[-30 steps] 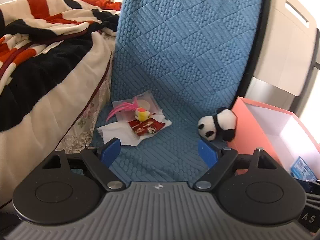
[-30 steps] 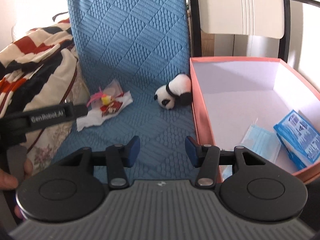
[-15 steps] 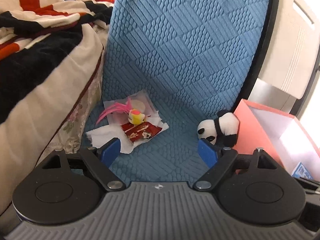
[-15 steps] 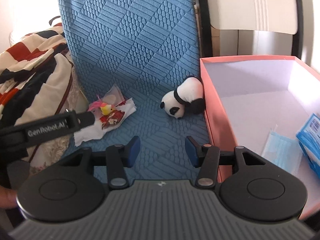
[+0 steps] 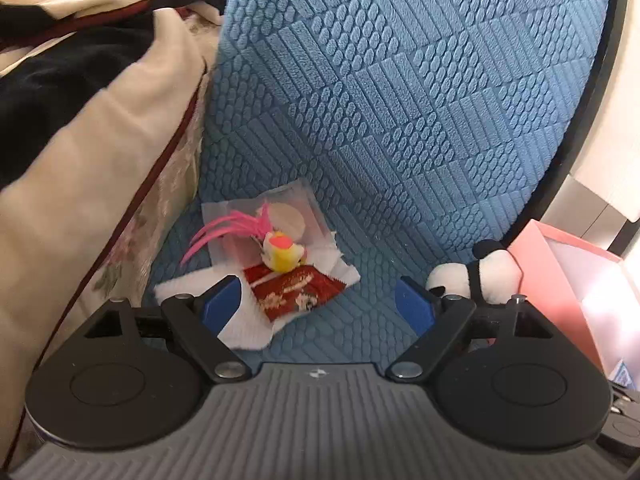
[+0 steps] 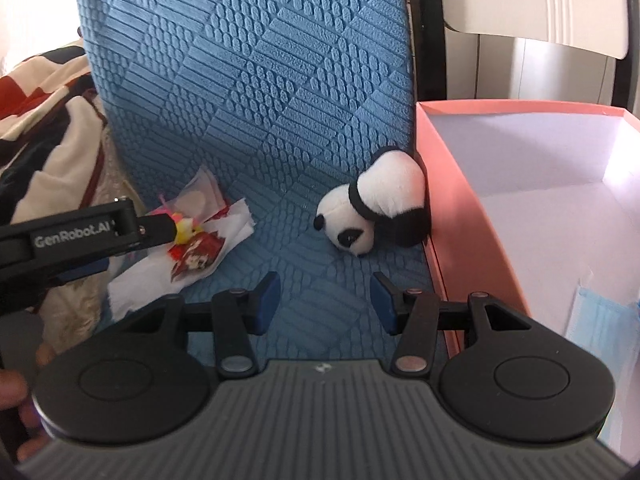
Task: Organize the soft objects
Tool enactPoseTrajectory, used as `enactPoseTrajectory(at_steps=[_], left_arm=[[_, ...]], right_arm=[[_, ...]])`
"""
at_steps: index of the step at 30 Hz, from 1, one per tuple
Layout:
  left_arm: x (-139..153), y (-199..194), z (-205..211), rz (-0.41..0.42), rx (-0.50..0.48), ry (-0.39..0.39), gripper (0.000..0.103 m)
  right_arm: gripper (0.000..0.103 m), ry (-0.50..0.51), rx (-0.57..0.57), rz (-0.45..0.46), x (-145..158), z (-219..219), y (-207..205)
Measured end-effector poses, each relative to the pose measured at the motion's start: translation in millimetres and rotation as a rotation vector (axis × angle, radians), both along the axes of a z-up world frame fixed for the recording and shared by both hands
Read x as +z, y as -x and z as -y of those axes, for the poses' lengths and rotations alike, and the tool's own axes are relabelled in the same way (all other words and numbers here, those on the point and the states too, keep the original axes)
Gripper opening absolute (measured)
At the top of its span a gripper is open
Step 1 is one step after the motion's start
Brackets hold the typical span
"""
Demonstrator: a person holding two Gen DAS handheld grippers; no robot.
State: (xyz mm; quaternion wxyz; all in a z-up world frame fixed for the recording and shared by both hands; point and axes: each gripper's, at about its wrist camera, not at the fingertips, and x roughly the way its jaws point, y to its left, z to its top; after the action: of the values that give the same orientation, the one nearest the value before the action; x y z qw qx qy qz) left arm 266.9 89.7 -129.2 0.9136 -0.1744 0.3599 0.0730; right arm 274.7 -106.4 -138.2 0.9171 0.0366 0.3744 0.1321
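Two grippers point down toward a blue textured chair cushion (image 5: 400,120); the left gripper (image 5: 318,306) stands wide apart with nothing between its blue pads, its left pad (image 5: 220,304) over the edge of a white tissue (image 5: 248,332) at the lower centre of the left wrist view; the right gripper (image 6: 322,300) is partly parted, about half its span, and holds nothing, only bare cushion showing between its pads. Lying on the tissue is a red printed packet (image 5: 292,294), and just behind it sits a small yellow toy with a pink top (image 5: 282,256) and pink feathers (image 5: 224,228) sweeping to the left; a clear plastic wrapper (image 5: 296,216) lies under and behind the toy. The plush panda (image 6: 372,208) lies on its side on the cushion at the centre of the right wrist view, its back touching the outer wall of a pink box (image 6: 452,208) to its right; inside the box, at the lower right, lies a light blue face mask (image 6: 600,320). A striped blanket in red, black and cream (image 5: 80,80) fills the upper left of the left wrist view, beside the cushion. The left gripper's black arm, marked GenRobot.AI (image 6: 72,236), crosses the left edge of the right wrist view, in front of the tissue pile; part of a hand (image 6: 16,392) shows at the lower left edge.
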Motion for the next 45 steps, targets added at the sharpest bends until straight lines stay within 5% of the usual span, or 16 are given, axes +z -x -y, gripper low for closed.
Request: enactPoseTrajectory(at_steps=[9,17,27,45], left_arm=[[-22,-35,-12,-0.074,0.006,0.049,0.086],[-44,-49,-31,-0.139,0.084,0.156,0.086],[-52,-51,-29,-0.162,0.142,0.103,0.086],[-59,-60,-19,-0.13,0.15,0.059,0.086]], right_arm=[[0.052,-0.014,-0.014,-0.043,-8,-10,-44],[0.052,0.074,-0.043,-0.062,-24,-25,-76],[0.052,0.184,-0.077,-0.085,-42,-46,-100],[0.045,0.179,-0.087,-0.093,-63,-49,-108]])
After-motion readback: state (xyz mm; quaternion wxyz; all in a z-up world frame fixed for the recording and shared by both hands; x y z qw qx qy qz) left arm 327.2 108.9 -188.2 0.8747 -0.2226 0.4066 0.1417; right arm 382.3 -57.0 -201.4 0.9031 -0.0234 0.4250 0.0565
